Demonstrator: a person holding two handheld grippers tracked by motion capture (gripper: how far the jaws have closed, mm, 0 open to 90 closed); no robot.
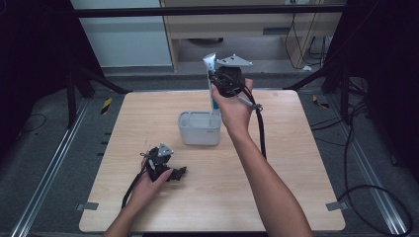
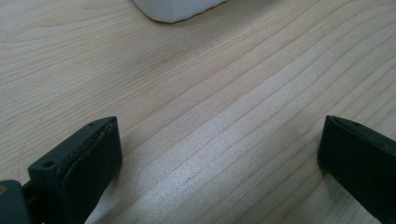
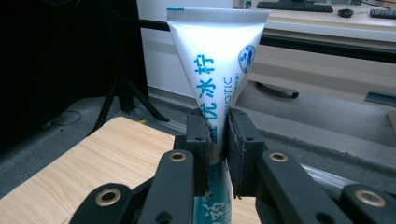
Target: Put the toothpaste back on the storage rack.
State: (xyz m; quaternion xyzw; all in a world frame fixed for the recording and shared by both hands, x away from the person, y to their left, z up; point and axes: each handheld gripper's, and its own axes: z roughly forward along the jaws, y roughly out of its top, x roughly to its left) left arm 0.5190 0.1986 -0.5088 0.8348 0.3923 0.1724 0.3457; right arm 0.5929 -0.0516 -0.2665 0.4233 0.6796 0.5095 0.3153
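Light wooden table [image 1: 207,197], centre of frame; yellow-black tape marks [image 1: 105,105] on grey floor, left and right; pale cabinet [image 1: 247,29], upper centre.

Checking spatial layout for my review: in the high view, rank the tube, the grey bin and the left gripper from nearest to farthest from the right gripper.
1. Tube: clamped in the right gripper.
2. Grey bin: just below, table centre.
3. Left gripper: farthest, on the table's near left.
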